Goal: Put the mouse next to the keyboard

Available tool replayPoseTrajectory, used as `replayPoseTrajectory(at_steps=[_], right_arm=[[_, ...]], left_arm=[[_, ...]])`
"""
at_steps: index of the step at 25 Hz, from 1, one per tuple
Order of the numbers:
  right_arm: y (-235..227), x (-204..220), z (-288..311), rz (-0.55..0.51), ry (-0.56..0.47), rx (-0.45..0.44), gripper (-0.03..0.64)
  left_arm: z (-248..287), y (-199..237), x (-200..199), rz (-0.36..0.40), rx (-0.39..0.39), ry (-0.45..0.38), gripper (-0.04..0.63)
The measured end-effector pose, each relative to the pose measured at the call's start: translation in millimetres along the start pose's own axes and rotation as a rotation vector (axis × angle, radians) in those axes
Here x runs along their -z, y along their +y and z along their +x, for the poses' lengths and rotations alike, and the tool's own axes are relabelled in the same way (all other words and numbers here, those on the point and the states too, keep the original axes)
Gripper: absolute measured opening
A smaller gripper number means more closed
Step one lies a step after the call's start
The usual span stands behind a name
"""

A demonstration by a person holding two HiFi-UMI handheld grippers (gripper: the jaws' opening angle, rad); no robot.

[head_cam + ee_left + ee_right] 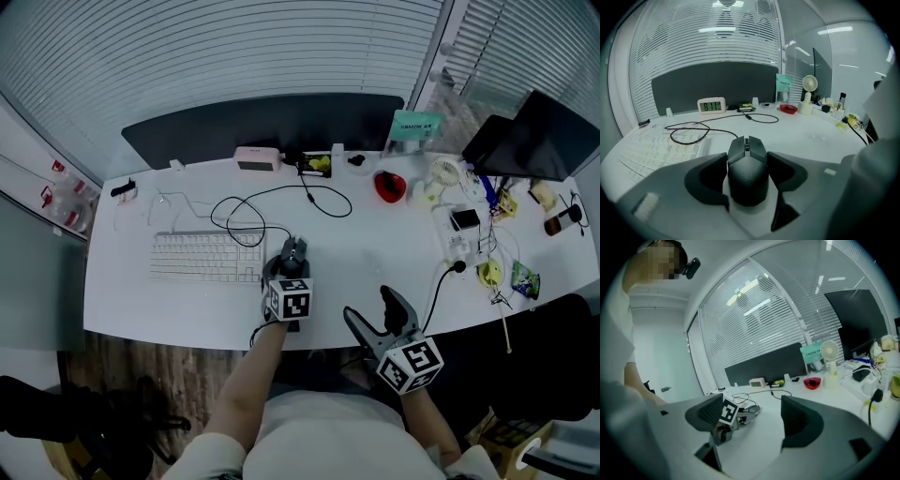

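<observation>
We read this as the placing step, close to its end. The left gripper has its jaws closed against both flanks of the mouse, which sits squarely between them in the left gripper view, nose pointing away from us. The mouse is just beside the right end of the keyboard, on the bare white desk. We cannot tell whether its base rests fully on the surface or sits a little above it. A dark cable loops on the desk behind the keyboard, apart from the mouse. The right gripper hovers over the near edge of the desk with its jaws wide apart and nothing between them; it has no part in this step. We judge the position already meets the task, so the next move is the release. Settle the mouse flat on the desk, open the jaws evenly so neither pad nudges it sideways, then draw the left gripper straight back toward the desk edge. The main risk is dragging the mouse away from the keyboard during withdrawal, so the jaws must be clear of both flanks before pulling back.
</observation>
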State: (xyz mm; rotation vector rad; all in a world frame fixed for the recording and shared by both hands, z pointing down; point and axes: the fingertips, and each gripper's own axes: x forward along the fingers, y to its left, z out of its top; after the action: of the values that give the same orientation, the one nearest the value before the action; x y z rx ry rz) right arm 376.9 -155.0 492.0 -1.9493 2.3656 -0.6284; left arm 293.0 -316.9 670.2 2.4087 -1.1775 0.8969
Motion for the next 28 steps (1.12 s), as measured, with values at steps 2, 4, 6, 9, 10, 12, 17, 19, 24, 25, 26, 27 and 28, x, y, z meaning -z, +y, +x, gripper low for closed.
replayPoseTrajectory(at_steps=[2, 4, 6, 9, 10, 12, 17, 19, 24, 25, 26, 27, 28], right_arm=[[-1.2, 1.5, -0.3, 0.008, 0.001, 0.007, 0.371], [-1.5, 2.5, 0.3, 0.020, -0.002, 0.016, 0.371], [0.7, 2.6, 1.7, 0.020, -0.004, 0.018, 0.371], [5.4, 1.9, 2.2, 0.012, -0.010, 0.021, 0.371], [7.4, 2.3, 1.2, 0.010, -0.013, 0.024, 0.371], [13.1, 4.5, -1.6, 0.009, -0.015, 0.032, 0.371], [37.8, 10.9, -7.5, -0.001, -0.016, 0.044, 0.371], [52.0, 14.6, -11.3, -0.010, -0.017, 0.042, 0.371], [90.7, 27.7, -23.0, -0.038, -0.004, 0.035, 0.362], [98.6, 30.4, -25.3, -0.046, -0.001, 0.036, 0.352], [106.5, 32.5, -27.8, -0.057, 0.001, 0.037, 0.335], [114.1, 34.4, -30.5, -0.068, 0.001, 0.039, 0.314], [121.6, 36.4, -33.5, -0.077, 0.000, 0.042, 0.297]], left_arm=[[-0.1, -1.2, 2.7, -0.011, 0.015, 0.002, 0.270], [0.4, -1.4, 4.9, -0.035, 0.044, 0.013, 0.270], [-0.6, 1.0, 4.1, -0.064, 0.068, 0.013, 0.288], [-8.6, 5.0, -4.8, -0.093, 0.092, -0.031, 0.316], [-14.0, 4.4, -8.7, -0.093, 0.103, -0.046, 0.316], [-27.4, 1.4, -14.2, -0.084, 0.129, -0.071, 0.316], [-71.9, -2.0, -19.2, -0.086, 0.211, -0.138, 0.316], [-94.5, -1.8, -16.8, -0.081, 0.243, -0.157, 0.313], [-157.4, 8.1, -4.1, -0.082, 0.286, -0.226, 0.188], [-170.5, 13.0, -1.5, -0.088, 0.282, -0.245, 0.158], [-183.5, 18.3, 1.1, -0.094, 0.277, -0.263, 0.138], [-196.3, 23.4, 4.2, -0.102, 0.273, -0.279, 0.131], [-208.8, 28.3, 8.0, -0.110, 0.269, -0.292, 0.112]])
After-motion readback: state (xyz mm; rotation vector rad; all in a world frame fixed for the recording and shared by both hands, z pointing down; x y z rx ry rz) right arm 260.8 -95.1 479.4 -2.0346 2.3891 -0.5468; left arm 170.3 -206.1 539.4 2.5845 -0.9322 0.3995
